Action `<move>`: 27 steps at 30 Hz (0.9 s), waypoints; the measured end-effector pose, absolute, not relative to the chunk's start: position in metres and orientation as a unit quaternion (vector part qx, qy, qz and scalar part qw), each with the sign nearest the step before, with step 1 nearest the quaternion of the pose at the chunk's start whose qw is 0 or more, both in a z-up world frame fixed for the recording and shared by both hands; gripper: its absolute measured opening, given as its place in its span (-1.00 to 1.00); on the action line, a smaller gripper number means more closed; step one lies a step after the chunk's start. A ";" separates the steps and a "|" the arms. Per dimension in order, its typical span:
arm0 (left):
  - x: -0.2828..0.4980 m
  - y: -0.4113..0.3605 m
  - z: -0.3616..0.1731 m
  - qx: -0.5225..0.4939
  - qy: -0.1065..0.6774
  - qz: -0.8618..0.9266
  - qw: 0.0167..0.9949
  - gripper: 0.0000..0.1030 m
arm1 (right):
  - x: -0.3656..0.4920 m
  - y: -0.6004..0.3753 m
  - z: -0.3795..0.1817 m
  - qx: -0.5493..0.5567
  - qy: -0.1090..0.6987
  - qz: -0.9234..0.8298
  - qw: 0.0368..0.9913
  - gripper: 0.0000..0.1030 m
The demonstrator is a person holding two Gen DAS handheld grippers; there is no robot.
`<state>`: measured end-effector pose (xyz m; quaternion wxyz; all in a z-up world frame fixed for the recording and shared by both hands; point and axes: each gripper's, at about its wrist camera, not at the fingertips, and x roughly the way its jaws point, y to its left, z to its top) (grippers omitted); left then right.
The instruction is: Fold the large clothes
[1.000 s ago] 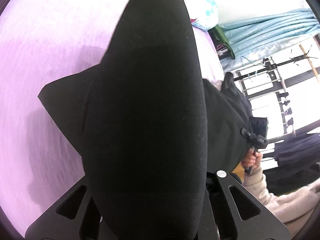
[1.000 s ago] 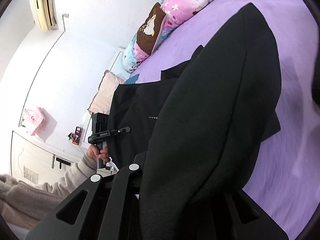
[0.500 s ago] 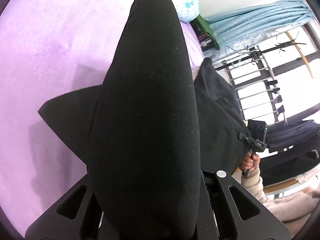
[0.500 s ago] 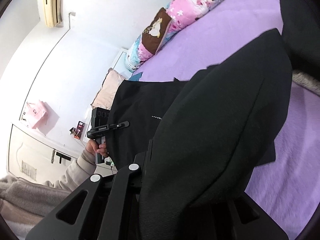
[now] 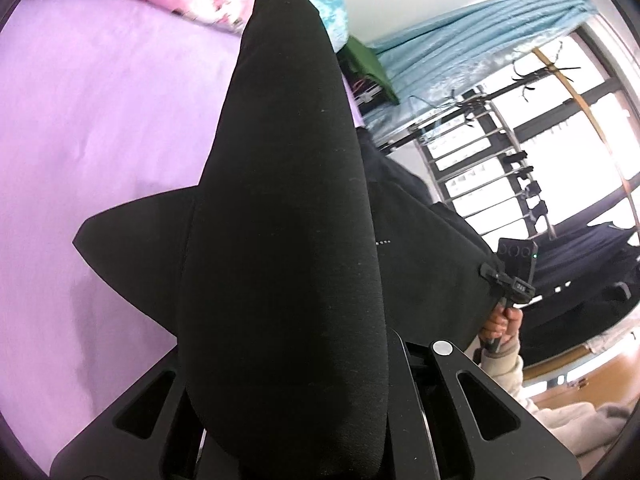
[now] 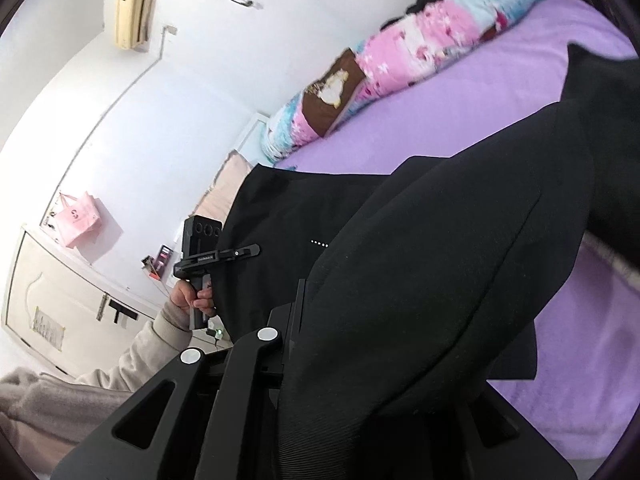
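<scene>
Now both claws are holding a black garment [image 5: 280,240] over the bed [image 5: 100,120].
Left claw [image 6: 244,251] and right claw [image 5: 490,272] are clamping its edge, seemingly opposite corners, fabric draping between.

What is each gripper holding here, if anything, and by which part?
Both hold the same black garment. The left gripper and right gripper are each shut on its upper edge, one at each end; which part of the garment that edge is cannot be told.

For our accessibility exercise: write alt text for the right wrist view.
A black garment hangs from the shut right gripper, draped over a purple bed. At left, a hand holds the left gripper, also clamping the garment.
</scene>
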<state>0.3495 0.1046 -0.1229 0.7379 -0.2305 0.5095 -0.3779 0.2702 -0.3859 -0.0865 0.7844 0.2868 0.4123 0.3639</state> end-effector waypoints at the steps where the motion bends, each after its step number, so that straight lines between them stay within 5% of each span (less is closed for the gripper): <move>1: 0.352 0.102 -0.120 -0.231 0.504 -0.383 0.739 -0.88 | 0.268 -0.393 -0.079 0.289 0.408 0.365 0.785 -0.82; 27: 0.456 -0.061 0.024 -0.226 0.439 -0.447 0.746 -0.88 | 0.313 -0.535 0.122 0.280 0.340 0.312 0.842 -0.82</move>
